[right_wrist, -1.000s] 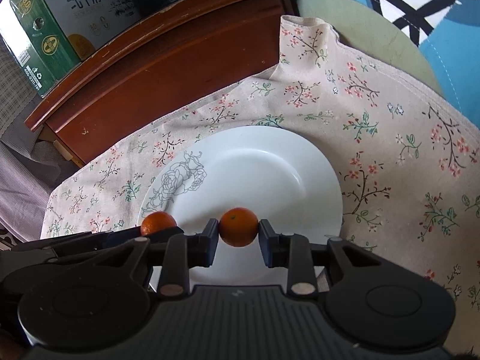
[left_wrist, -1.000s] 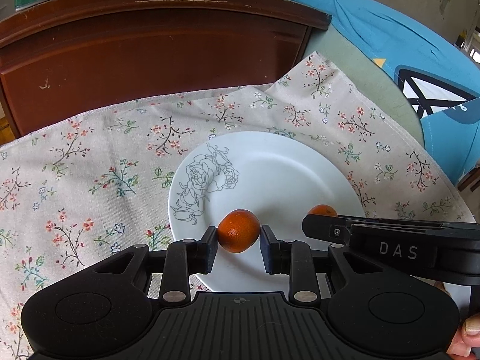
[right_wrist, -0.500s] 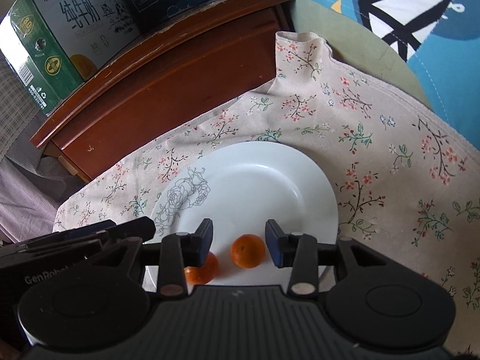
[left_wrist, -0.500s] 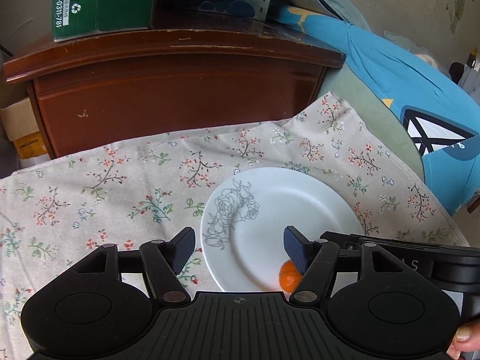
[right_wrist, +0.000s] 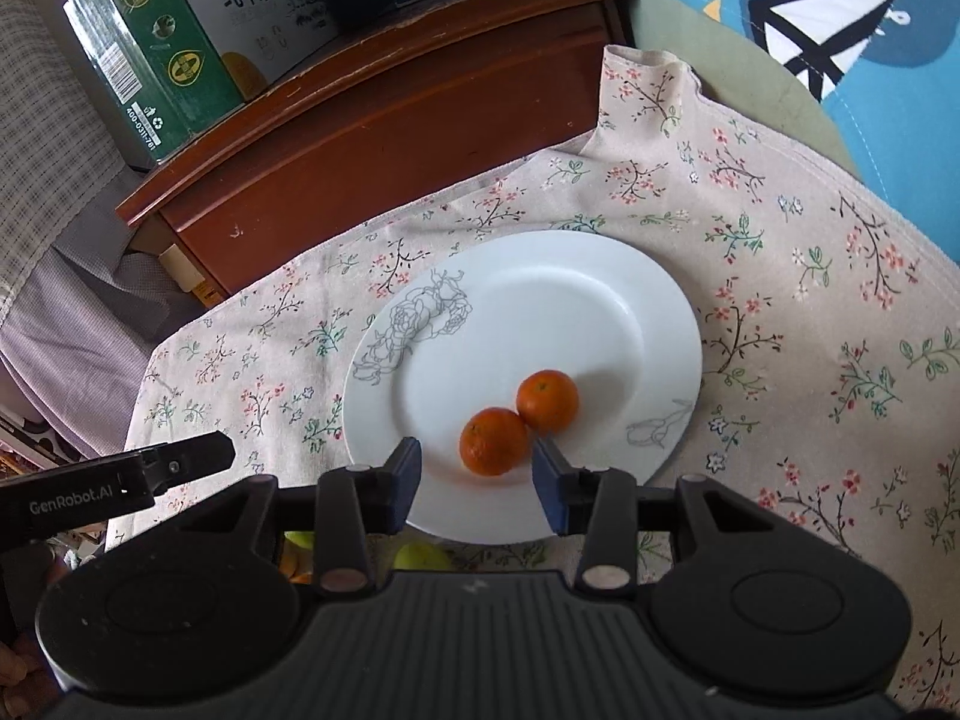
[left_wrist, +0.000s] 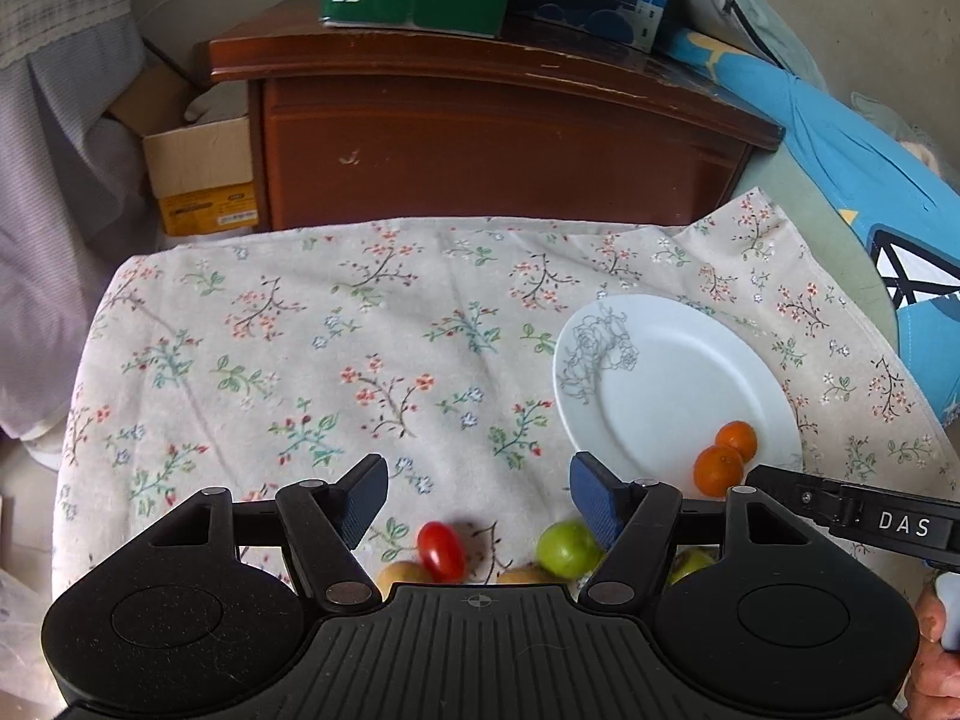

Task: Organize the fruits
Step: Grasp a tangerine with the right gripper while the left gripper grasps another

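A: Between the right gripper point(right_wrist: 474, 477) blue pads, anything held?
B: No, jaws apart, empty; two small round oranges point(right_wrist: 493, 441) sat touching on the white rose-printed plate point(right_wrist: 606, 300) just ahead.
A: Left gripper point(left_wrist: 477, 495)?
B: Wide, empty, over the floral tablecloth point(left_wrist: 300, 360); red tomato point(left_wrist: 441, 549) and green fruit point(left_wrist: 564, 549) lay below.

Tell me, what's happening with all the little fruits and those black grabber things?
A person is sorting fruit with a gripper in each hand. Two small oranges sit touching on the white plate. The right gripper is open just above them, gripping neither. The left gripper is open too, holding nothing, over the flowered tablecloth, where a cherry tomato, a green fruit and some yellowish fruits wait, not yet on the plate.
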Available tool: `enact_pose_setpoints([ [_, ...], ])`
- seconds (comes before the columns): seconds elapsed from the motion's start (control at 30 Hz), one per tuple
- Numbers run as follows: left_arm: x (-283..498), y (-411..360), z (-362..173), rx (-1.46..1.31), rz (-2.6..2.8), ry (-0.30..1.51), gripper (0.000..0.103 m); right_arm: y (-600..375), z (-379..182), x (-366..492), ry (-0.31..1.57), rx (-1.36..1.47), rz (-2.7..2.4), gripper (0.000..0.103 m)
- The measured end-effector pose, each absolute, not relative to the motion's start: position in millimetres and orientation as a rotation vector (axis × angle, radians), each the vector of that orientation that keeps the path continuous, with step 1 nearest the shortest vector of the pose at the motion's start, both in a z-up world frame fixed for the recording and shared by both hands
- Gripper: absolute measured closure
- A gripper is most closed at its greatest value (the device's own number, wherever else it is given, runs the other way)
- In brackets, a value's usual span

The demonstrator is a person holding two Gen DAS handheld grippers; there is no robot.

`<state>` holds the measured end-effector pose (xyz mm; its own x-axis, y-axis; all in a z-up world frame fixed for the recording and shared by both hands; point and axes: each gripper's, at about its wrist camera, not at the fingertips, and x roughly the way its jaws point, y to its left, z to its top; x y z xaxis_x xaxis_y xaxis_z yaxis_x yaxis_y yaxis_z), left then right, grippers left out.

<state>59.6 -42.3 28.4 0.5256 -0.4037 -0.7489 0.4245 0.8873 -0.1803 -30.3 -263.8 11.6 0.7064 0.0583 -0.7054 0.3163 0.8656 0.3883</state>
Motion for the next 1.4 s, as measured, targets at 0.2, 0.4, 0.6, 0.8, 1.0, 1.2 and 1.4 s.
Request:
enact_pose_setpoints([
  [0.2, 40.5, -28.0, 18.0, 0.01, -0.477, 0.931, 0.036, -248.5, 7.0, -52.8, 0.797, 0.536, -0.148, 0.061],
  [0.4, 16.9, -27.9, 10.3, 0.045, -0.506, 0.948, 0.036, -229.9, 2.4, -77.5, 0.821, 0.502, -0.131, 0.061],
  [0.6, 2.5, -32.2, 4.2, 0.102, -0.537, 0.965, 0.036, -214.5, -2.3, -96.6, 0.854, 0.492, -0.097, 0.061],
  [0.8, -8.7, -34.3, 2.6, 0.156, -0.554, 0.949, 0.036, -200.1, -7.8, -113.7, 0.895, 0.475, -0.065, 0.061],
  [1.0, -16.6, -33.7, 1.9, 0.162, -0.589, 0.955, 0.036, -186.2, -8.0, -127.9, 0.915, 0.436, -0.02, 0.055],
  [1.2, -27.0, -41.6, -0.6, 0.194, -0.655, 0.954, 0.036, -175.8, -8.3, -134.1, 0.919, 0.393, 0.005, 0.055],
  [1.4, -29.1, -44.3, -2.1, 0.203, -0.672, 0.949, 0.036, -169.8, -10.5, -133.4, 0.925, 0.371, 0.023, 0.055],
])
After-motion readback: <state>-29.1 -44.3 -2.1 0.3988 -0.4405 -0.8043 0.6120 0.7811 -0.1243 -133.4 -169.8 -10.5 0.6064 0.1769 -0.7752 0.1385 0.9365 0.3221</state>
